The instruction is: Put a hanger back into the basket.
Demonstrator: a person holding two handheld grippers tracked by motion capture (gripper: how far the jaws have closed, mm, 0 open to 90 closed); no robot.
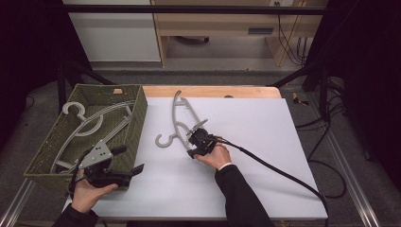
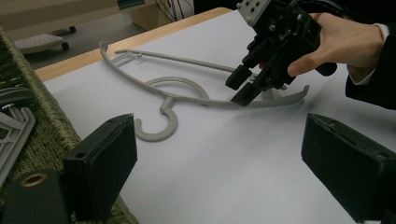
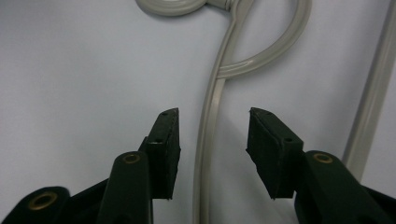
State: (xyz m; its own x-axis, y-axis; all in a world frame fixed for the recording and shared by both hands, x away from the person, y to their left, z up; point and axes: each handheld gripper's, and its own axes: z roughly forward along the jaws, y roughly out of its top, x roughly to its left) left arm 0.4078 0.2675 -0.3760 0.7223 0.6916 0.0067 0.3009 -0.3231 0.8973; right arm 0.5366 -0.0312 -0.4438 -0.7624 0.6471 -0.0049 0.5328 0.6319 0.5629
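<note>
A grey plastic hanger lies flat on the white tabletop, its hook toward the basket. My right gripper is low over one arm of the hanger. It is open, and in the right gripper view that arm runs between the two jaws without either pad touching it. My left gripper hovers open at the basket's front right corner with nothing in it. The left gripper view looks across the table at the hanger and the right gripper.
A green woven basket at the table's left holds several more grey hangers. The right gripper's black cable trails across the table to the right. A wooden strip edges the far side, with shelving beyond.
</note>
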